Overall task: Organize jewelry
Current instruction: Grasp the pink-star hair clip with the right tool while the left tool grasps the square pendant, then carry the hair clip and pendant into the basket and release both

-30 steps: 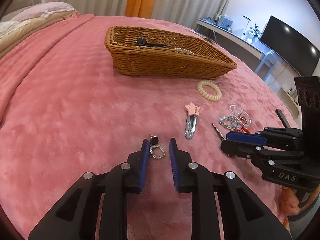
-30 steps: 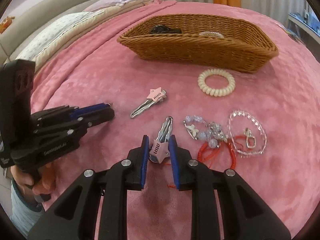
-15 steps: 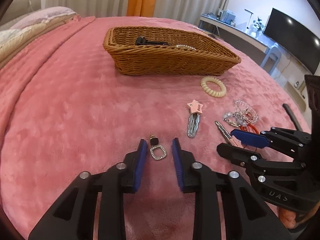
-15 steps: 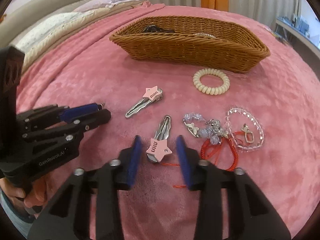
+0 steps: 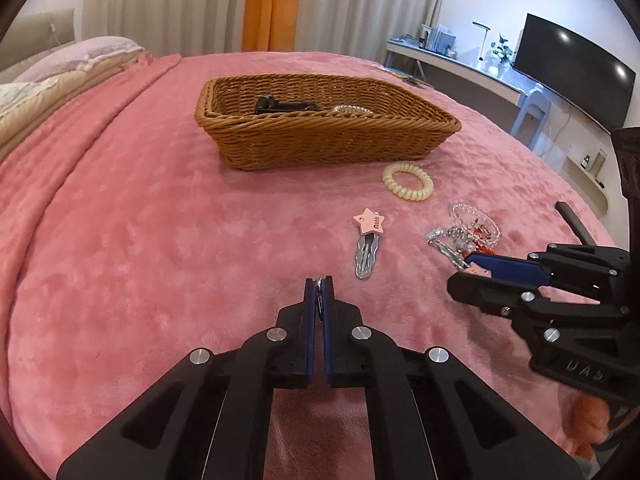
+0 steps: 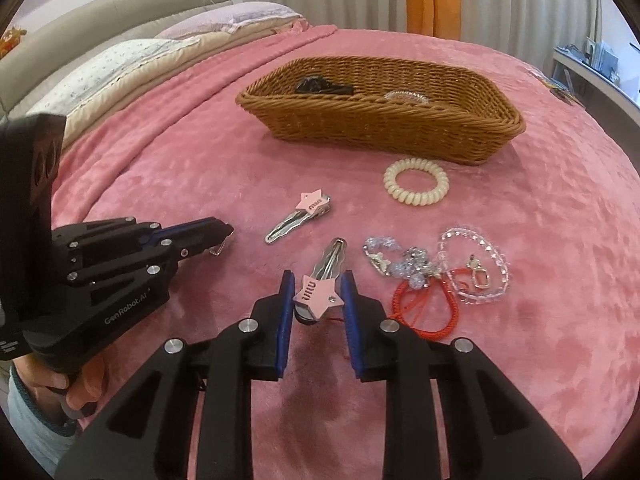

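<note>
On bed: jewelry, basket (image 5: pixel 328 136) behind.
Left tool (image 5: pixel 319 294): clamped on earring (image 6: pixel 218 249), tiny, slippery.
Right tool (image 6: pixel 316 300): spread round hairclip (image 6: pixel 320 280); stiff, grab mid-body.

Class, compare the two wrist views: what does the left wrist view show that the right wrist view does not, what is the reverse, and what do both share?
Only the left wrist view: a dark TV above a desk, and the left gripper shut on a small earring.

Only the right wrist view: the hand holding the left gripper, a red cord in full, and the right gripper open around a star clip.

Both: the basket, cream hair tie, second star clip and pink blanket.
</note>
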A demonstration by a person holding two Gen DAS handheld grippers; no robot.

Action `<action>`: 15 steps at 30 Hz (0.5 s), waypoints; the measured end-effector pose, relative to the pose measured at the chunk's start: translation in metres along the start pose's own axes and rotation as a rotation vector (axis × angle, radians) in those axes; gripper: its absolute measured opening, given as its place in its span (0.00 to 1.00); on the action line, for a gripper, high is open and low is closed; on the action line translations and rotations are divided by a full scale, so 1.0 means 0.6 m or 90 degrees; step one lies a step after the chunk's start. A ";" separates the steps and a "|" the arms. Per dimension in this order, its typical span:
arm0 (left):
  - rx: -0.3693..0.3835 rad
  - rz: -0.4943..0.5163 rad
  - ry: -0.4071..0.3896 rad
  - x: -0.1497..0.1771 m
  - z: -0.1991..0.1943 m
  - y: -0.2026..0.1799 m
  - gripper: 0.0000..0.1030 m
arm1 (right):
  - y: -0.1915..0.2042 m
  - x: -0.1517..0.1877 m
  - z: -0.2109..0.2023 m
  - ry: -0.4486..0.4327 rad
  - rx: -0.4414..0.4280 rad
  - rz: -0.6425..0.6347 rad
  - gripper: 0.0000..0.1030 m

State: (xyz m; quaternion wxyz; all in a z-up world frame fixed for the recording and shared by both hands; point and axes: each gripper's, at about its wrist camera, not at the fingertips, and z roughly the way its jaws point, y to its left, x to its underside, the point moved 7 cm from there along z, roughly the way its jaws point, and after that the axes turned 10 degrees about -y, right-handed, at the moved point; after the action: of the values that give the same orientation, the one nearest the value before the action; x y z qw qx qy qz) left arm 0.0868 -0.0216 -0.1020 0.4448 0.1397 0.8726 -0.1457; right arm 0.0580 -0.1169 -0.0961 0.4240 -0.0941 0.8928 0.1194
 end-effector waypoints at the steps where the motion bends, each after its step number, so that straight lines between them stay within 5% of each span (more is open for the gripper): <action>1: 0.004 -0.003 -0.005 -0.001 -0.003 0.000 0.01 | -0.002 -0.001 -0.003 -0.002 -0.001 0.003 0.20; 8: 0.068 -0.058 -0.060 -0.028 -0.040 0.012 0.01 | -0.012 -0.017 -0.031 -0.025 0.000 0.006 0.20; 15: 0.084 -0.049 -0.125 -0.095 -0.085 -0.004 0.01 | -0.016 -0.089 -0.082 -0.092 0.003 -0.008 0.20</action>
State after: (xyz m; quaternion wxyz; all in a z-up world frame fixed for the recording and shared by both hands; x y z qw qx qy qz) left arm 0.0804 -0.0110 -0.0266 0.5121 0.1203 0.8180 -0.2328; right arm 0.0574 -0.1366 -0.0258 0.4884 -0.0897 0.8594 0.1216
